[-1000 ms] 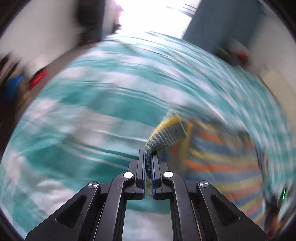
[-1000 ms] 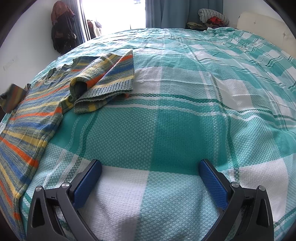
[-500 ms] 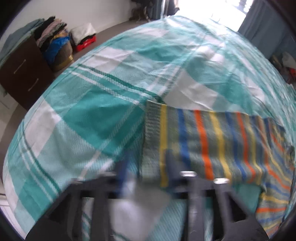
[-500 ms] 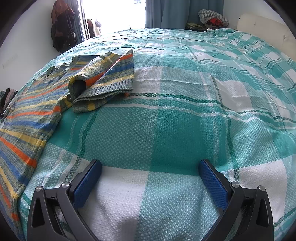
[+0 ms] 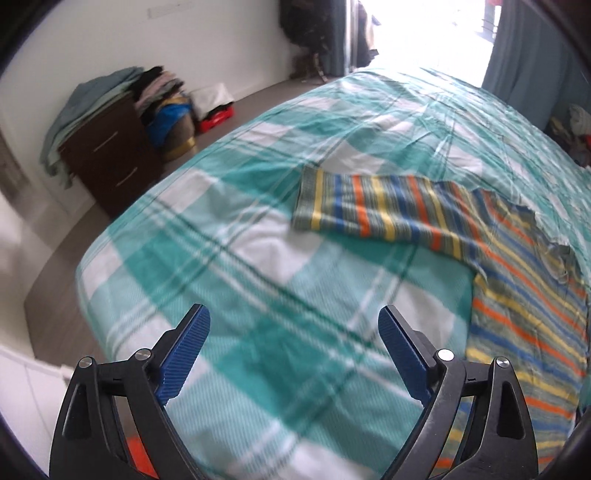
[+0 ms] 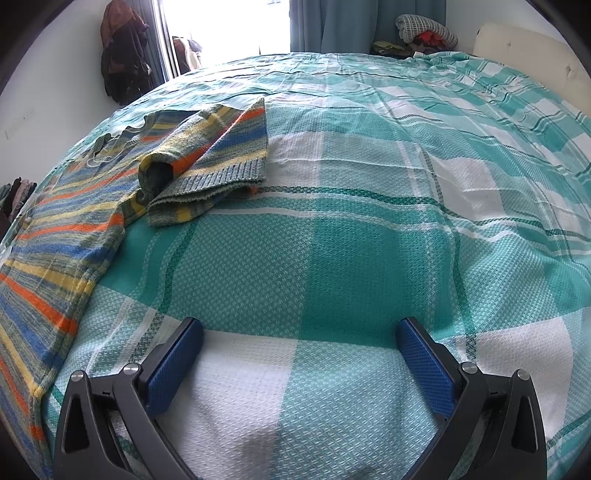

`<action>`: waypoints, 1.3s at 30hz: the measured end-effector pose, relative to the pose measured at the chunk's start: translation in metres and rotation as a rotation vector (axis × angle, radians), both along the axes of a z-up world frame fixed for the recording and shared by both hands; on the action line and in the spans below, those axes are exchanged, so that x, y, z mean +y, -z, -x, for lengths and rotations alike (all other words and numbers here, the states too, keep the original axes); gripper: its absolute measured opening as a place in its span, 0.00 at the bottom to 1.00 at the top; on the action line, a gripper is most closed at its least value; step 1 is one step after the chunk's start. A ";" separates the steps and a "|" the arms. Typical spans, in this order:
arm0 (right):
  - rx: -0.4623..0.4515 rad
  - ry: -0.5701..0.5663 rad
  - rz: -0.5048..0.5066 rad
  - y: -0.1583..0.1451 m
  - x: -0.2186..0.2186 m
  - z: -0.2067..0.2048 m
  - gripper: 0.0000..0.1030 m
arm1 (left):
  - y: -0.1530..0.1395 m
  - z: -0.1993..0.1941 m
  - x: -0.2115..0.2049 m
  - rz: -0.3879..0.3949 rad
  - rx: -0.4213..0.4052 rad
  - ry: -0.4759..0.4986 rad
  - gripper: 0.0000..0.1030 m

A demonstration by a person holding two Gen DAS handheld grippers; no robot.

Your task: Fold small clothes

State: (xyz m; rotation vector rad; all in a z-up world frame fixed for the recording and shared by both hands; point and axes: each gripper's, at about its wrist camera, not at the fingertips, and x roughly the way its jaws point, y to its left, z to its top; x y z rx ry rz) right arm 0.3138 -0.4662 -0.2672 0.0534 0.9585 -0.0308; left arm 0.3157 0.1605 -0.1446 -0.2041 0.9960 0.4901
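A striped knit sweater point(image 5: 517, 295) in grey, blue, orange and yellow lies flat on the teal and white checked bedspread point(image 5: 258, 258). One sleeve point(image 5: 369, 206) is stretched out flat to the left. My left gripper point(image 5: 295, 325) hovers over the bedspread short of that sleeve, its jaws opening wide with nothing between them. In the right wrist view the same sweater point(image 6: 55, 240) sits at the left, its other sleeve point(image 6: 214, 155) crumpled and folded over. My right gripper point(image 6: 299, 332) stands open and empty above bare bedspread point(image 6: 369, 240), well to the right of the sweater.
The bed's left edge point(image 5: 88, 280) drops to a grey floor. A dark wooden dresser point(image 5: 110, 155) with piled clothes stands by the wall. Clothes hang by the bright window point(image 6: 125, 55). More clothes lie heaped at the bed's far side point(image 6: 424, 33), beside a pale headboard point(image 6: 524, 51).
My left gripper let go of the sleeve cuff it was pinching, opened wide and pulled back. The sleeve now lies flat and stretched out. My right gripper has stayed still.
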 end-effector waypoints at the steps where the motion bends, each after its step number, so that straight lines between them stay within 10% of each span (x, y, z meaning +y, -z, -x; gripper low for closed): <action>1: 0.000 0.000 0.001 0.000 0.000 0.000 1.00 | -0.001 0.001 -0.006 -0.002 0.011 -0.019 0.91; 39: 0.005 -0.005 -0.001 0.002 0.001 -0.001 1.00 | 0.000 -0.008 -0.080 -0.053 0.077 0.051 0.91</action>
